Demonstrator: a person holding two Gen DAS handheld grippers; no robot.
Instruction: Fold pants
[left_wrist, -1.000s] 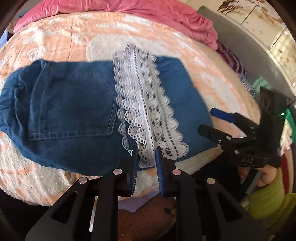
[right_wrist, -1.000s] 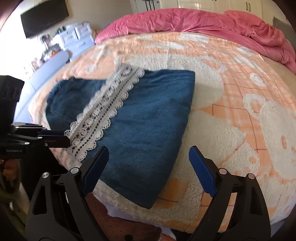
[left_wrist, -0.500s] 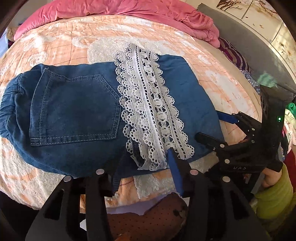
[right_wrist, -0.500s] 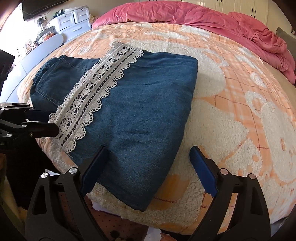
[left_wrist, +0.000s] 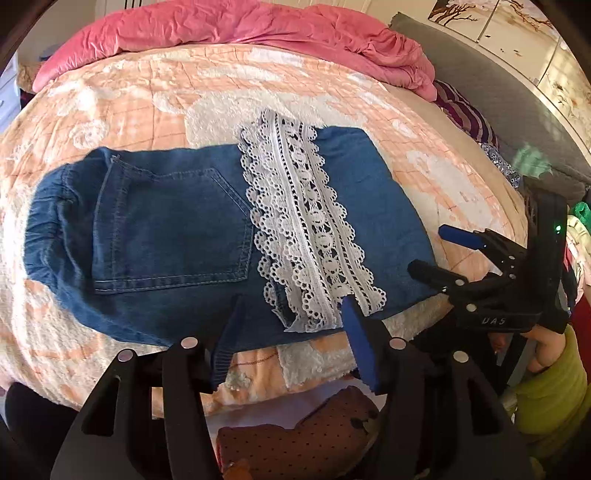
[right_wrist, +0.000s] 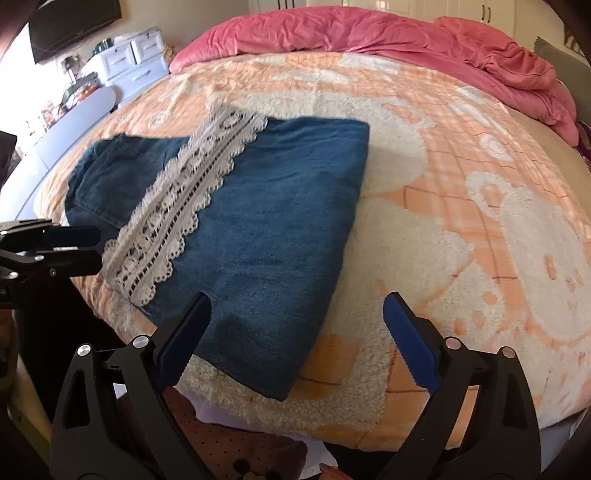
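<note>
Left wrist view shows the pants (left_wrist: 229, 236) folded flat near the bed (left_wrist: 147, 96) front edge. Left claw (left_wrist: 291, 343) and right claw (right_wrist: 295, 339) hang spread, gripping nothing. Denim looks soft, moderately heavy; pinch doubled edges, avoiding delicate lace (left_wrist: 306, 229).

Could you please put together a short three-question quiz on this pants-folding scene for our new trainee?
1. True or false: the left hand-held gripper is clamped on the jeans.
2. Multiple choice: the white lace band lies A) across the folded jeans, B) on the pink duvet, C) on the floor.
3. Fill in: the jeans rest on an orange and white ______.

Key: 1. False; it is open at the near edge, as is the right hand-held gripper. 2. A. 3. Blanket.
</note>
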